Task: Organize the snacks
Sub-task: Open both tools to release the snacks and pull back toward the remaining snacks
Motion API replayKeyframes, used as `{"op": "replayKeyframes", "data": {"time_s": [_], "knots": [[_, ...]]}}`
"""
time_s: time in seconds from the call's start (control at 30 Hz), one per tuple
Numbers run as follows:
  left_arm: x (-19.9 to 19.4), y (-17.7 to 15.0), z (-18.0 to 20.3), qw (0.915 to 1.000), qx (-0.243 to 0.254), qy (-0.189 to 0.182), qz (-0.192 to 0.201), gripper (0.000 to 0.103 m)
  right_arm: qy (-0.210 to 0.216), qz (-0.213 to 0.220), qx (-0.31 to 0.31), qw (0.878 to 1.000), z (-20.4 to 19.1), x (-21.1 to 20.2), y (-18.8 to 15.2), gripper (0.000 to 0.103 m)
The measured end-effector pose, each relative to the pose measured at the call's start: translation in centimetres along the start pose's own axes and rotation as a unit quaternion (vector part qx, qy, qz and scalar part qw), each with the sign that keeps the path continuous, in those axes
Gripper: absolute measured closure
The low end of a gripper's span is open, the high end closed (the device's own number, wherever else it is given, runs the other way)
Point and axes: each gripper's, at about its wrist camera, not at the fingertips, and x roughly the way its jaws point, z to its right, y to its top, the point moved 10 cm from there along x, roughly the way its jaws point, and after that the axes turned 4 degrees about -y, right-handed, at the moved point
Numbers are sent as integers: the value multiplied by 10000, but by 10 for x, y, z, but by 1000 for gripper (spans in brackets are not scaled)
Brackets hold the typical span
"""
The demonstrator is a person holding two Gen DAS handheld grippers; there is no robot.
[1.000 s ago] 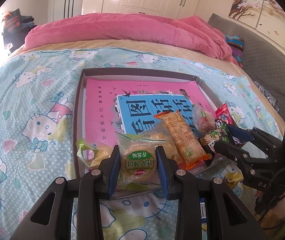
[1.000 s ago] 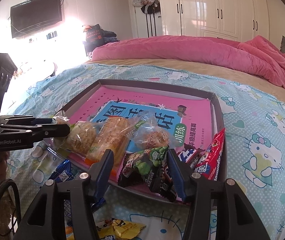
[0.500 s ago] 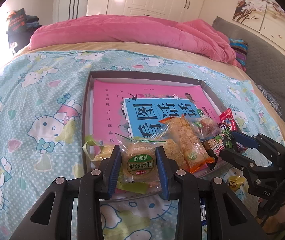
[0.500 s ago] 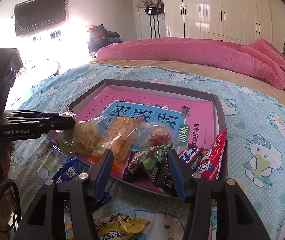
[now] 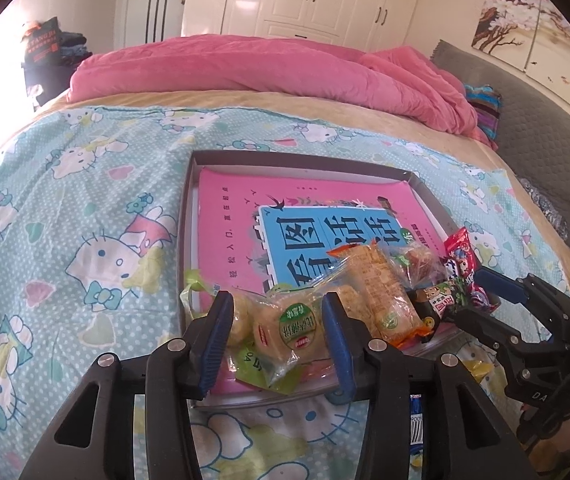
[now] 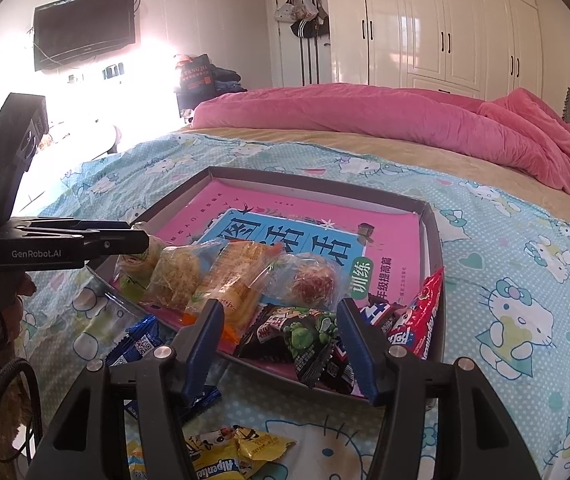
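A grey tray [image 5: 301, 160] [image 6: 429, 216] on the bed holds a pink book [image 5: 245, 216] [image 6: 389, 232] and a row of snacks along its near edge. My left gripper [image 5: 279, 312] is open around a round pastry with a green label [image 5: 289, 328], which lies on the tray edge. Next to it lie an orange packet [image 5: 381, 284] [image 6: 241, 276] and a clear-wrapped bun [image 6: 311, 280]. My right gripper [image 6: 279, 320] is open around a dark packet with a green figure [image 6: 297, 336]. A red packet [image 6: 421, 320] leans on the tray's right rim.
Blue wrappers [image 6: 137, 340] and a yellow Alpenliebe pack [image 6: 221, 452] lie on the Hello Kitty sheet [image 5: 85, 240] in front of the tray. A pink duvet [image 5: 265, 68] is heaped at the far end. White wardrobes [image 6: 445, 24] stand behind.
My left gripper opened and released the green-label pastry, which dropped onto the tray's near edge. Both grippers drew back slightly. The right gripper stayed open around the dark packet.
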Motion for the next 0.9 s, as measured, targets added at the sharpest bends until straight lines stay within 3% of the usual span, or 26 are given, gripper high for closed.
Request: {"op": "replayKeyframes", "data": {"time_s": [0.23, 0.9], "knots": [[-5, 4, -3, 9999, -71, 30, 107, 43, -147, 123, -1, 9998, 3, -6, 3, 39], [-18, 7, 1, 9998, -87, -19, 193, 31, -274, 437, 166, 9985, 12, -28, 14, 29]]}}
